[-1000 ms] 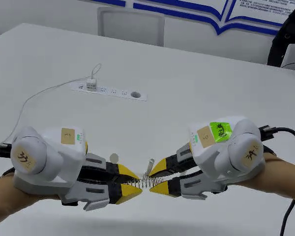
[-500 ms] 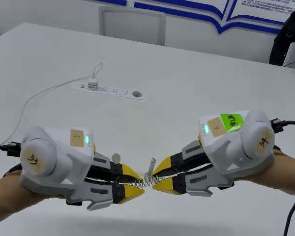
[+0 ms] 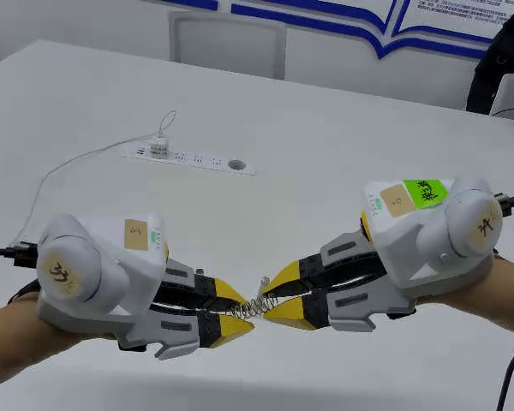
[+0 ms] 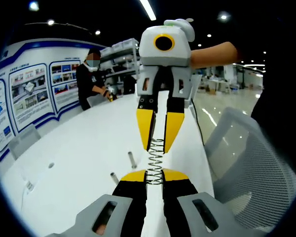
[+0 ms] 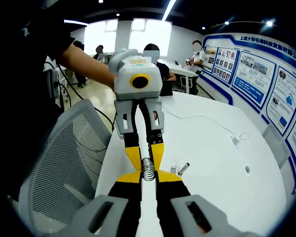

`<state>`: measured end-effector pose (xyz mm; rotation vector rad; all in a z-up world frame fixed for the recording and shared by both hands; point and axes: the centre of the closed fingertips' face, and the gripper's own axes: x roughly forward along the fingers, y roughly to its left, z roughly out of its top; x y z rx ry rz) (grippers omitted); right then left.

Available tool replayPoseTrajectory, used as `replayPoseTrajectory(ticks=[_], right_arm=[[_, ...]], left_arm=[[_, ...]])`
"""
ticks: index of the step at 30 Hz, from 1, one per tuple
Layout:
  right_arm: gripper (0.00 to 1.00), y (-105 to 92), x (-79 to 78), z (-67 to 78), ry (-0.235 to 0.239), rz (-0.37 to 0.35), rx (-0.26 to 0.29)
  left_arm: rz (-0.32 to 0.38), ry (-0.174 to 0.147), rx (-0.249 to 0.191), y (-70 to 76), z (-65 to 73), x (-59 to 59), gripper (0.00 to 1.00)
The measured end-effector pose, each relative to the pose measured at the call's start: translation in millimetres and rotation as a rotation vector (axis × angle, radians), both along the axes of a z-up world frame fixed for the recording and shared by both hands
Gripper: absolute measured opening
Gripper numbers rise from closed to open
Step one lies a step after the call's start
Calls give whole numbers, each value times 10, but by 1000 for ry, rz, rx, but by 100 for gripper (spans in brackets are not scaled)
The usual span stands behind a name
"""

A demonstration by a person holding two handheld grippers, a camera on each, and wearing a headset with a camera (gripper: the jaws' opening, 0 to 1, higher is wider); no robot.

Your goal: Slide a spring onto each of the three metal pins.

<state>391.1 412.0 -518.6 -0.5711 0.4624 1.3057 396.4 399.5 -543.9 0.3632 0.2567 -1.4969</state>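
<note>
Though held at both ends, the silvery spring looks stretched.

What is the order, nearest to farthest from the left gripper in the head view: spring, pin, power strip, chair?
1. spring, held by the left gripper.
2. metal pin, just behind the spring.
3. power strip, mid-table.
4. chair, beyond the far edge.
</note>
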Motion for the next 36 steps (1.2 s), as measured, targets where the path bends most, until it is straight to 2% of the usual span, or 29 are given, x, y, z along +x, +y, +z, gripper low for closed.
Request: replayPoseTrajectory(ticks=[1,11,18,22,36], right_arm=[[10,29,-16,40,9,3,24],[10,121,10,160,48,-29,112],[10,169,41,219,68,-50,150],[11,186,61,213,73,-71,152],[11,221,72,204,71,-77,158]], left_arm=[[1,12,-6,3,10,-11,10],[10,8,-26,-25,61,2,10],[12,13,-46,-73,102,5,10],[19,15,-45,-70,97,20,10],[32,23,-40,-29,83,29,10]])
